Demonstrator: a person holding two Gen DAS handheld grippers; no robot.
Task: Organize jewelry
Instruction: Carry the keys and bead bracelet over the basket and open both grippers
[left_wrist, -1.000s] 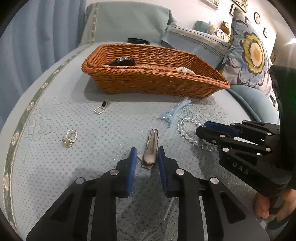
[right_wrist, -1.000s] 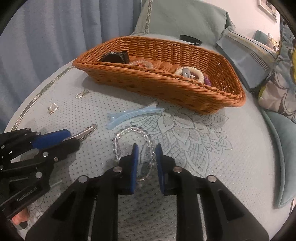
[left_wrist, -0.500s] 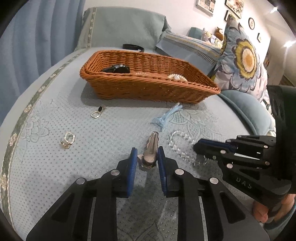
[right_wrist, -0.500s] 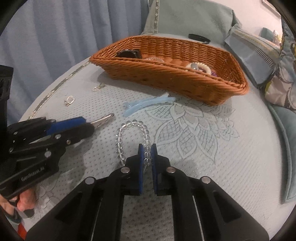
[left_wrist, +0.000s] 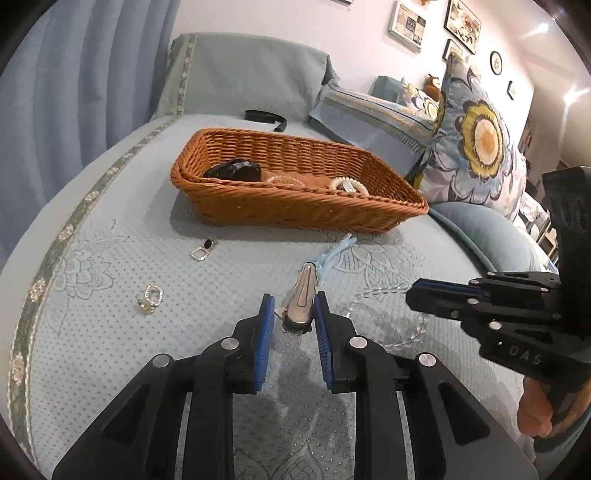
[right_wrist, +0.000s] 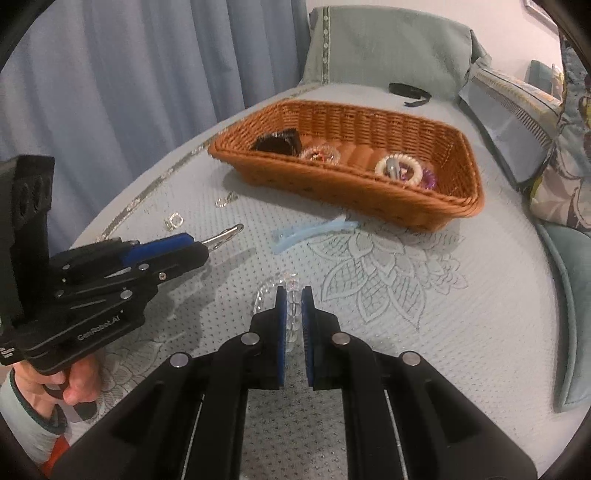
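Note:
My left gripper (left_wrist: 293, 314) is shut on a silver hair clip (left_wrist: 301, 295) and holds it above the bedspread; the clip also shows in the right wrist view (right_wrist: 225, 234). My right gripper (right_wrist: 293, 299) is shut on a clear bead bracelet (right_wrist: 291, 314), lifted off the cloth; the bracelet hangs under it in the left wrist view (left_wrist: 380, 295). A wicker basket (left_wrist: 291, 206) (right_wrist: 369, 184) stands behind, holding a black item, bead bracelets and a white ring. A light blue hair clip (right_wrist: 310, 232) lies in front of the basket.
Two small earrings (left_wrist: 201, 253) (left_wrist: 149, 295) lie on the bedspread at the left. A black band (left_wrist: 264, 117) lies beyond the basket. Pillows and a floral cushion (left_wrist: 476, 155) stand at the right. Blue curtains hang at the left.
My right gripper closed on the bead bracelet and lifted it. My left gripper rose with the silver clip in it. Both moved up and back from the cloth.

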